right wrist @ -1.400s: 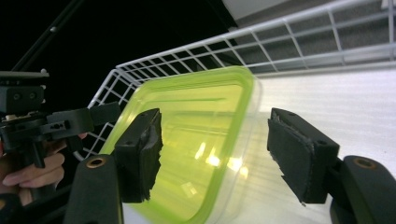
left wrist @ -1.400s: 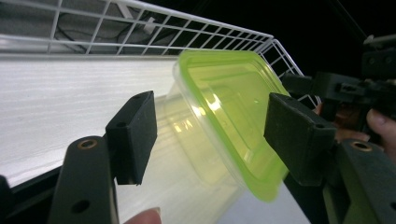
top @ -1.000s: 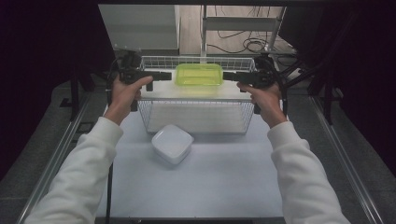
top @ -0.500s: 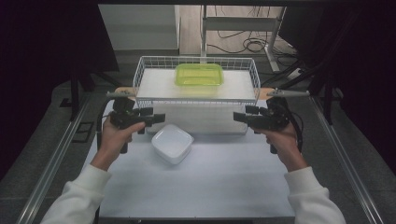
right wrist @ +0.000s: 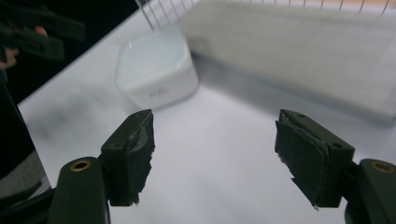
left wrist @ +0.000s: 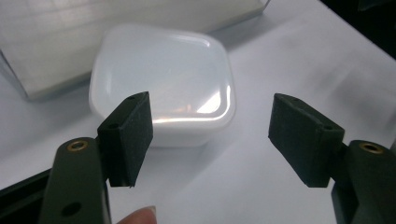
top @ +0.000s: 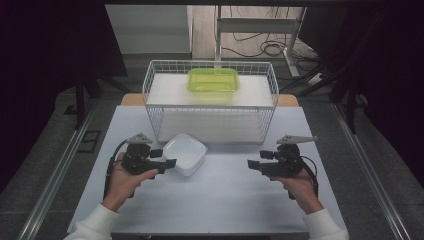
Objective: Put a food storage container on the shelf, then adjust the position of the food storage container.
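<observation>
White plastic, square with rounded corners, the small lidded container point(top: 184, 153) sits on the pale table point(top: 225, 200), just in front of the left part of the white wire basket point(top: 210, 102) and close to its front wall. In my left gripper view the container point(left wrist: 161, 86) lies just ahead of the jaws, a little to their left; I can't tell any contact. My left gripper point(top: 167, 163) is held level right beside the container's near-left edge, its jaws standing wide apart with nothing between them (a fingertip shows at the bottom of that view). My right gripper point(top: 252, 164) is well apart from the container, over bare table toward the right, pointing across at the left gripper; its jaws also stand wide apart and empty. From its view the container point(right wrist: 156, 74) is farther off to the upper left, with the basket wall behind it. Inside the basket, on a white raised surface, rests a translucent lime-green rectangular plastic box point(top: 213, 80).
</observation>
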Demonstrator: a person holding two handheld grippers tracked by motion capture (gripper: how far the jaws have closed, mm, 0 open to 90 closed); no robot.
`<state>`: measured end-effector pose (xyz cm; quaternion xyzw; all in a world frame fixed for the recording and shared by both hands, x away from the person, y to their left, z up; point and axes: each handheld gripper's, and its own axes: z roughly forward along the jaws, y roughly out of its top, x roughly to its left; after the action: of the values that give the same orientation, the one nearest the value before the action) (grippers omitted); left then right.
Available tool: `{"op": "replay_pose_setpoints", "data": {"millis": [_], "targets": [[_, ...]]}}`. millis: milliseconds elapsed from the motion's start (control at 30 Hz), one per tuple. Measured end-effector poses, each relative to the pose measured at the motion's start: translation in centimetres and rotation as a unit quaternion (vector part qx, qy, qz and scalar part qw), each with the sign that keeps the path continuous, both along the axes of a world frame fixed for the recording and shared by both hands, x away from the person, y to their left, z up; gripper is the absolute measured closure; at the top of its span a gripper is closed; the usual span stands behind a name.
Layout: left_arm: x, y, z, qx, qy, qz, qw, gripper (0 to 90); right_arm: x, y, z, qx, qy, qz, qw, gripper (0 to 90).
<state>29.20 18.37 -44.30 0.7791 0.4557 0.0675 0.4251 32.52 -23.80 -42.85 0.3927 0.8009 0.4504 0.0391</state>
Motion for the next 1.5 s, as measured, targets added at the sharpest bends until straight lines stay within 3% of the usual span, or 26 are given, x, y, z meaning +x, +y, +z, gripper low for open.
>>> {"op": "replay_pose_setpoints", "data": {"millis": [133, 367, 533, 667, 967, 1233, 1500], "targets": [[0.0, -0.1, -0.8, 0.022, 0.004, 0.001, 0.9998, 30.0, -0.3, 0.0, -1.5, -0.015, 0.015, 0.001, 0.9998, 27.0], [0.4, 0.0, -1.8, 0.023, 0.015, 0.0, 0.9996, 29.8, -0.1, 0.1, -2.8, -0.033, 0.023, -0.004, 0.9992, 26.6], [0.3, 0.2, -2.6, 0.03, 0.026, -0.005, 0.9992, 29.6, 0.0, 0.0, -3.0, -0.039, 0.02, -0.009, 0.999, 26.6], [0.2, 0.2, -2.8, 0.021, 0.034, -0.005, 0.9992, 29.8, 0.2, 0.3, -3.2, -0.04, 0.018, -0.009, 0.999, 26.6], [0.0, 0.6, -2.6, 0.022, 0.027, 0.01, 0.9993, 28.9, 0.4, 0.4, -3.4, -0.042, 0.021, -0.006, 0.9989, 26.2], [0.6, 1.0, -3.1, 0.024, 0.034, 0.012, 0.9991, 28.9, 0.7, 0.3, -3.7, -0.053, 0.026, -0.011, 0.9982, 26.2], [2.0, 1.5, -3.1, 0.03, 0.039, 0.028, 0.9984, 29.7, 0.6, -0.1, -4.1, -0.059, 0.03, -0.011, 0.9978, 26.2]]}}
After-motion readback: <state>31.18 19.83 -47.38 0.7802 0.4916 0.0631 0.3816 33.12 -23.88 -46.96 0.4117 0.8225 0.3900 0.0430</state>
